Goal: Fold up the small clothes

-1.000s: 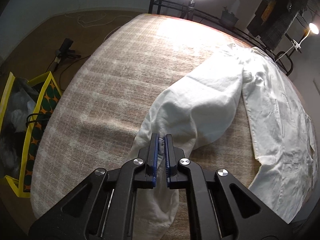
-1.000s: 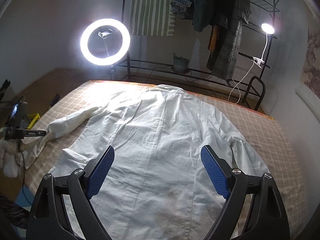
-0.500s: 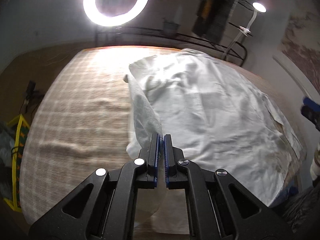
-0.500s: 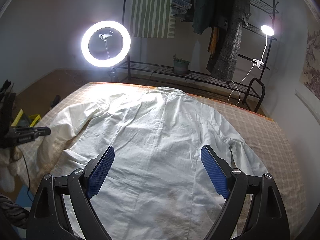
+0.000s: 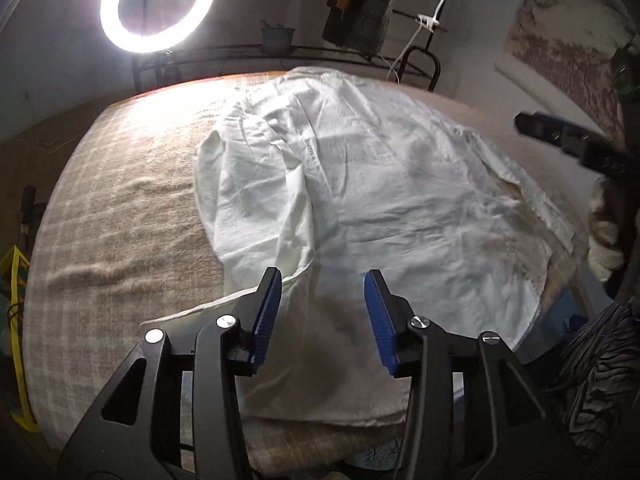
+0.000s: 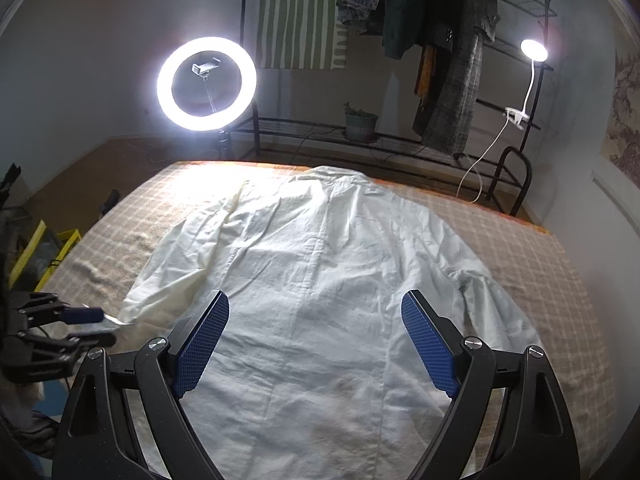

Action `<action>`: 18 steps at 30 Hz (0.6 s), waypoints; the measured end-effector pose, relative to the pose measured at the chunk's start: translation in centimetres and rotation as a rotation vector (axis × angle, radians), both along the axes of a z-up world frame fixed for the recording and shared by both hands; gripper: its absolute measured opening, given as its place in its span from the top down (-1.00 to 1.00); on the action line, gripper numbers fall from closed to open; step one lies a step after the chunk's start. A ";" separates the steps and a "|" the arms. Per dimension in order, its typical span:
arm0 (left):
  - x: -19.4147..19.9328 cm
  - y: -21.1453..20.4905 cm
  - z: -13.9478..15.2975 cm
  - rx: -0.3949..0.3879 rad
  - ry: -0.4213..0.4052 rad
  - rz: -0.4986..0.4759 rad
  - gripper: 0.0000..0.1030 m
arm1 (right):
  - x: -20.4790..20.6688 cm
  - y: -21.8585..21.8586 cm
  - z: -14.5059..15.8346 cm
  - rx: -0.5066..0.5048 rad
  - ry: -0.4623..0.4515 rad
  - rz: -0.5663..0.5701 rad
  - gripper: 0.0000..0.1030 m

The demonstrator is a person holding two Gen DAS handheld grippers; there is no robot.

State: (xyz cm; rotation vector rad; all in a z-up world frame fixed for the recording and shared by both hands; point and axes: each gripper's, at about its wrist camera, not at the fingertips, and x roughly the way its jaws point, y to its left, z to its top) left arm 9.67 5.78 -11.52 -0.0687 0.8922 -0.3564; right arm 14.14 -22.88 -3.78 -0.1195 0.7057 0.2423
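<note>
A white shirt (image 5: 384, 200) lies back-up on the checked bed cover, collar at the far side; it also shows in the right wrist view (image 6: 332, 280). Its left sleeve (image 5: 256, 208) is folded in along the shirt's left side, the cuff (image 5: 192, 312) lying on the cover. My left gripper (image 5: 322, 312) is open and empty just above the sleeve's lower end; it also shows in the right wrist view (image 6: 86, 326) at the left edge. My right gripper (image 6: 316, 344) is open and empty above the shirt's lower back; it also appears in the left wrist view (image 5: 568, 140).
The beige checked cover (image 6: 540, 264) covers the bed. A ring light (image 6: 206, 84) and a black clothes rack (image 6: 440, 40) with a clip lamp (image 6: 534, 50) stand behind the bed. A yellow-edged bag (image 5: 18, 280) sits on the floor at the left.
My left gripper carried the sleeve in over the shirt's left side, then opened and let it go. The right gripper stayed open and still.
</note>
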 end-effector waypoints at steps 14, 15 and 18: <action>1.6 8.9 -5.2 -0.054 0.190 0.208 0.06 | 2.3 4.5 -4.7 0.258 0.302 0.176 -0.69; 1.7 9.5 -5.6 -0.068 0.201 0.228 0.00 | 2.5 4.7 -4.8 0.263 0.311 0.178 -0.67; 2.0 11.4 -6.9 -0.119 0.244 0.291 -0.07 | 2.9 5.8 -5.7 0.276 0.343 0.193 -0.61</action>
